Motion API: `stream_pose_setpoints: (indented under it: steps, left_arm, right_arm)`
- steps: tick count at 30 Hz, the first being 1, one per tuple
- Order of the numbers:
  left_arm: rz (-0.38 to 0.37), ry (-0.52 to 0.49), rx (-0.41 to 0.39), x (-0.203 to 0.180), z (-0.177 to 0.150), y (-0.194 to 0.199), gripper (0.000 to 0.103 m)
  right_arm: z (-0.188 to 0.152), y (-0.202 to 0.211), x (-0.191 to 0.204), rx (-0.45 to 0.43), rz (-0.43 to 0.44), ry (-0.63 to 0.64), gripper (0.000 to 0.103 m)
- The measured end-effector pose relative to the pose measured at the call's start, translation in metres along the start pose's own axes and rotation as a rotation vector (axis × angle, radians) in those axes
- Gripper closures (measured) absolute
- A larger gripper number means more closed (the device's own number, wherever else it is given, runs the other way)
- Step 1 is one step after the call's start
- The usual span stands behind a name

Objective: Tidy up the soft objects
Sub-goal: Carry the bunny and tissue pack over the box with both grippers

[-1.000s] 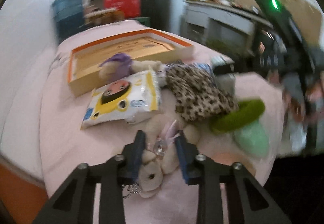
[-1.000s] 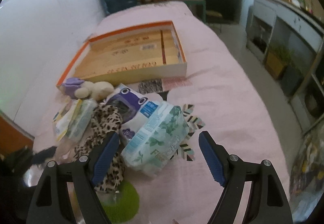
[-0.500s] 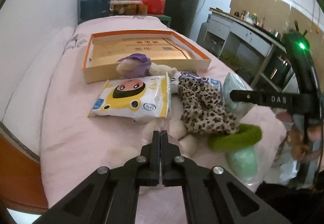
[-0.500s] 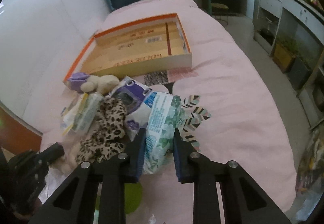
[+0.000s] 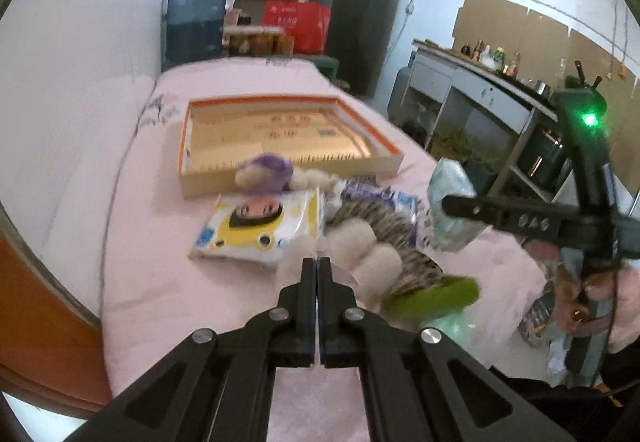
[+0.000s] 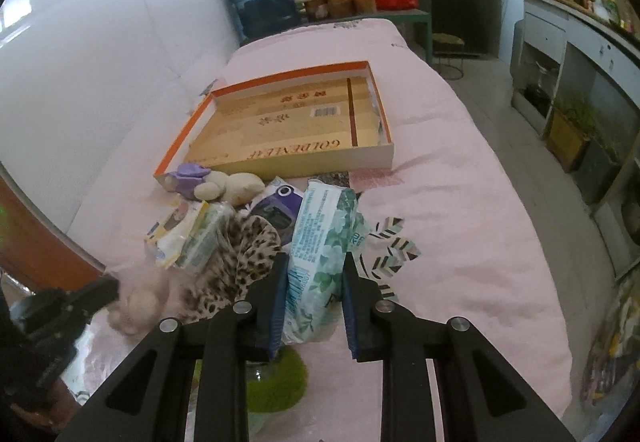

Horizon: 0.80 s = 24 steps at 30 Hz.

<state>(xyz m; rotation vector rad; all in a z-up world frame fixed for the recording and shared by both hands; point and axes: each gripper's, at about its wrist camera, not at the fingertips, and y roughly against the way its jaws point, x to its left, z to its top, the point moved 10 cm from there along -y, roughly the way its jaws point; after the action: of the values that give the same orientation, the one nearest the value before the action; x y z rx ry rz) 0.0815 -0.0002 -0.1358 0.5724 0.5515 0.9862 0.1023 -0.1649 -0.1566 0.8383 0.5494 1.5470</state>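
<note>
Right gripper [image 6: 314, 294]: jaws clamped on a green floral tissue pack [image 6: 324, 242], held upright and lifted above the pile; the same pack shows in the left wrist view [image 5: 452, 202] at the tip of the right gripper.

Left gripper [image 5: 317, 270]: jaws pressed together. A thin pale strip shows at the tip; cannot tell whether anything is pinched. A cream plush toy [image 5: 366, 254] sits just beyond the tip, blurred.

Container: shallow orange-rimmed cardboard box [image 6: 372, 158] lies open on the pink bed [image 6: 460, 202], beyond the pile. Only its printed tan floor is visible inside.

Pile, near side of box:
- purple-and-cream plush [image 6: 212, 184], touching the box's near wall
- yellow wipes pack [image 5: 256, 228], flat in front of it
- purple-printed pack [image 6: 278, 202], partly under other items
- leopard-print fabric [image 6: 236, 262], left of the held pack
- green ring [image 5: 434, 294], near edge of the pile

Patterned paper pieces [image 6: 394, 252] lie right of the held pack.
</note>
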Motion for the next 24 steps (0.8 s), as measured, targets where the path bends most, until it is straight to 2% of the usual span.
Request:
stream_pose_setpoints:
  steps: [10,24]
  left_arm:
    - [0.054,-0.019,-0.107,-0.011,0.051,0.031,0.103]
    - [0.165,0.011,-0.152,-0.001,0.112,0.015,0.103]
  right_arm:
    - [0.023,0.018,0.014,-0.045,0.039,0.062,0.078]
    - [0.083,0.025,0.031,-0.08,0.109,0.172,0.078]
